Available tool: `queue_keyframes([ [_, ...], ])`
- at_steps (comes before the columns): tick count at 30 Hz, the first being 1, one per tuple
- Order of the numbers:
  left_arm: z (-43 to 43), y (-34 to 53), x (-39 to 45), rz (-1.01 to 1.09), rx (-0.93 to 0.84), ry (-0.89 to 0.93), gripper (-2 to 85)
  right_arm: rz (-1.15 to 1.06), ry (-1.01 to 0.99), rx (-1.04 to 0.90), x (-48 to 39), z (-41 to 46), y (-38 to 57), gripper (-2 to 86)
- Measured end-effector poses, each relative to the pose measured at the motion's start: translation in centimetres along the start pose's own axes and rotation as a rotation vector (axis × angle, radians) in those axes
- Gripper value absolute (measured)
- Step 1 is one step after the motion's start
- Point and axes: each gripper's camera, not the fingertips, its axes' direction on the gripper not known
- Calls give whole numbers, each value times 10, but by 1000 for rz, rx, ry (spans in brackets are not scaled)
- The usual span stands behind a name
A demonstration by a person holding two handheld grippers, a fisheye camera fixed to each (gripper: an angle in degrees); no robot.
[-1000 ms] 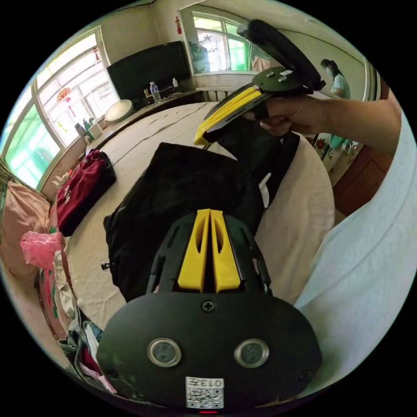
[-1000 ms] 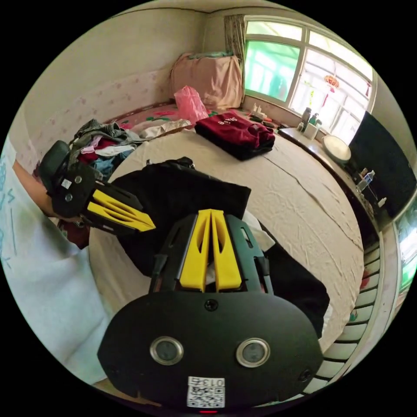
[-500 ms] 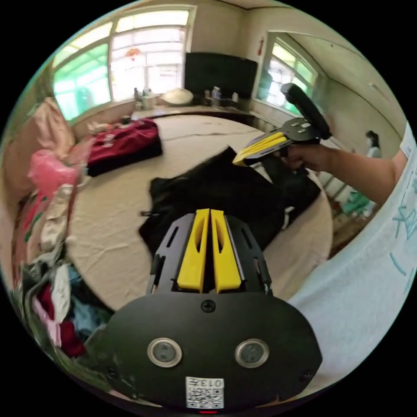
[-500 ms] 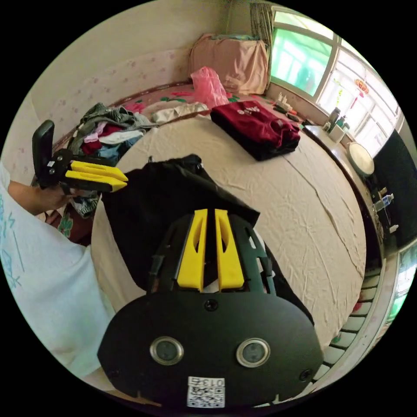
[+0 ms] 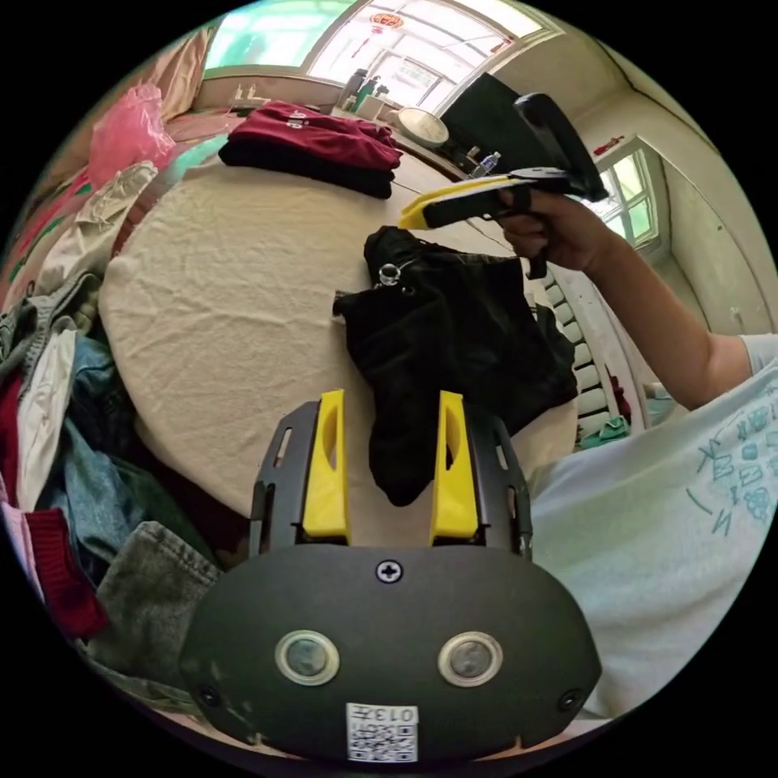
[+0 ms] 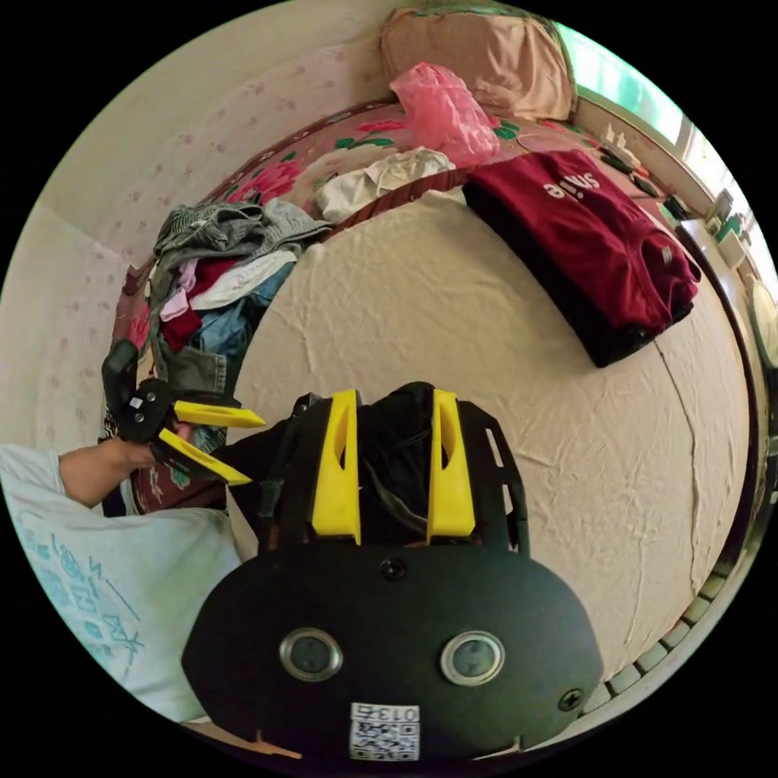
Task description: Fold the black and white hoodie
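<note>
1. Left gripper view: the left gripper point(image 5: 389, 462), clenched half a second ago, now has its fingers point(image 5: 328, 466) spread apart around a hanging end of the black hoodie point(image 5: 454, 340), which lies bunched on the cream-covered bed point(image 5: 219, 275).
2. Right gripper view: the right gripper point(image 6: 393, 466) has also released, its fingers point(image 6: 447, 470) parted over the hoodie point(image 6: 397, 454); a folded maroon garment point(image 6: 600, 243) lies well apart.

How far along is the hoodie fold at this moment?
Not finished. The black hoodie lies bunched in a rough, uneven bundle on the beige bed cover, not a neat fold. The left gripper and right gripper are both open, gripping nothing. Tidying into a flat stack like the folded maroon garment remains.
</note>
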Motion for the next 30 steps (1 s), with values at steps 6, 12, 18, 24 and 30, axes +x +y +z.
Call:
queue_keyframes([
  [6, -10, -15, -17, -39, -52, 99, 164, 52, -12, -113, 9, 6, -17, 129],
  [12, -11, -32, -23, -46, -88, 179, 157, 85, 83, -21, -18, -28, -8, 124],
  [18, -14, -42, -31, -79, -123, 212, 140, 196, 3, -101, 7, 6, -8, 142],
  [24, -25, -45, -24, -77, -136, 199, 111, 243, -49, -16, 20, -32, -16, 145],
  [30, -32, -42, -8, -63, -132, 175, 81, 195, 0, -54, -1, -24, -34, 148],
])
